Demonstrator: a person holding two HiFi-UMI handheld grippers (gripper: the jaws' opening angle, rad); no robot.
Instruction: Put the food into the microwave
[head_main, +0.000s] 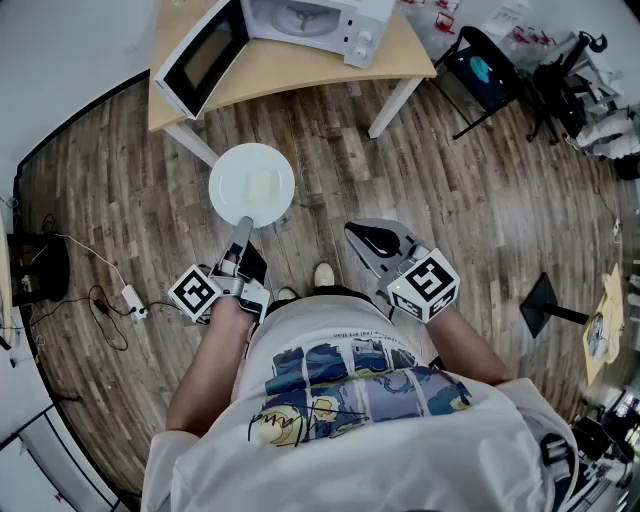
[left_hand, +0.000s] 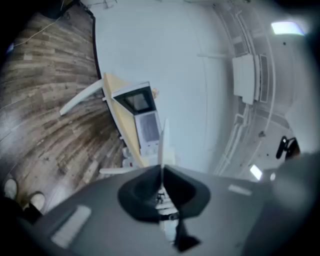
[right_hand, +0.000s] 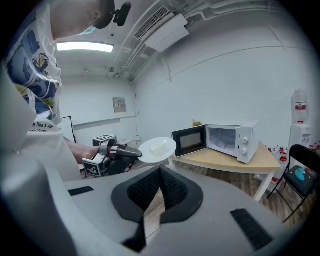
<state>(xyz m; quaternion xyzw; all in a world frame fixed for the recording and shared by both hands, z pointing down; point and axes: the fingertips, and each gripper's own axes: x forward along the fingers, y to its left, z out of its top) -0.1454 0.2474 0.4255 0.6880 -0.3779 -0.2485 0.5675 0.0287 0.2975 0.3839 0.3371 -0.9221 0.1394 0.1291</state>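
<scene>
A white plate (head_main: 252, 185) with a pale piece of food (head_main: 262, 185) on it hangs level above the wood floor. My left gripper (head_main: 243, 226) is shut on its near rim. In the left gripper view the plate (left_hand: 162, 142) shows edge-on as a thin white line between the closed jaws of the left gripper (left_hand: 161, 172). The white microwave (head_main: 300, 25) stands on a wooden table (head_main: 290, 75) ahead, its door (head_main: 200, 55) swung open. My right gripper (head_main: 358, 236) is shut and holds nothing, to the right of the plate. The right gripper view shows the plate (right_hand: 157, 148) in front of the microwave (right_hand: 225, 140).
A black folding chair (head_main: 483, 70) stands right of the table. Cables and a plug strip (head_main: 110, 300) lie on the floor at left. A black stand base (head_main: 548, 300) sits at right. A water dispenser (right_hand: 299, 125) is beyond the table.
</scene>
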